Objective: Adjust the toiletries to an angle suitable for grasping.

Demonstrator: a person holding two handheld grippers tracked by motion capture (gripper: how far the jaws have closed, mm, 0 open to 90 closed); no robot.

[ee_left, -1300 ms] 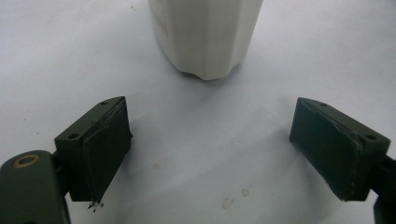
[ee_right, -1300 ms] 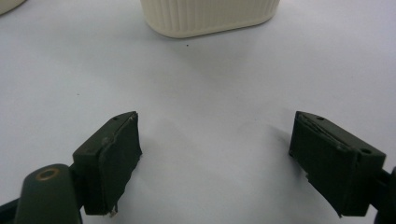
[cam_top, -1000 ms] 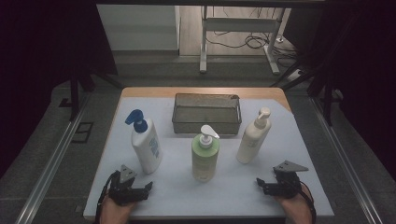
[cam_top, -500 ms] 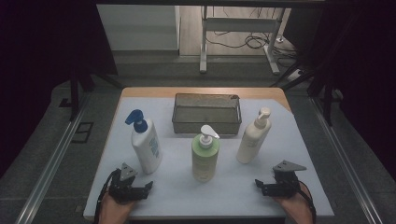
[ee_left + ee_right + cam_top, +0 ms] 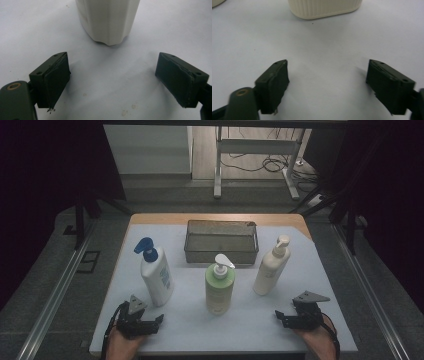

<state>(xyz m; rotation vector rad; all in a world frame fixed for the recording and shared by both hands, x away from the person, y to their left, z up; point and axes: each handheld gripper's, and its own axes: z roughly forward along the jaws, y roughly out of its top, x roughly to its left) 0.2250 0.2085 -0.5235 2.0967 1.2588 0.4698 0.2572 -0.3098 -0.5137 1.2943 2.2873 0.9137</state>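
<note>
A white sheet covers the table [image 5: 250, 330]. Three pump bottles stand upright on it in a row. On the person's left is a tall white plastic bottle with a blue pump top [image 5: 156, 279]. In the middle is a light green plastic bottle with a white pump top [image 5: 219, 285]. On the right is a cream plastic bottle with a cream pump top [image 5: 270, 267], and it leans a little in the high view. Behind the bottles, near the far edge, sits a grey wire mesh basket [image 5: 221, 251] with a box shape.

The left gripper [image 5: 156, 319] lies low at the near edge, just in front of the white bottle with the blue top. Its jaws are spread wide with nothing between them. The left gripper view shows the foot of that bottle [image 5: 108, 20] close ahead, not touching the jaws.

The right gripper [image 5: 278, 315] lies at the near edge on the other side, near the cream bottle but apart from it. Its jaws are spread wide too and hold nothing. The ribbed foot of the cream bottle [image 5: 324, 8] stands ahead of them.
</note>
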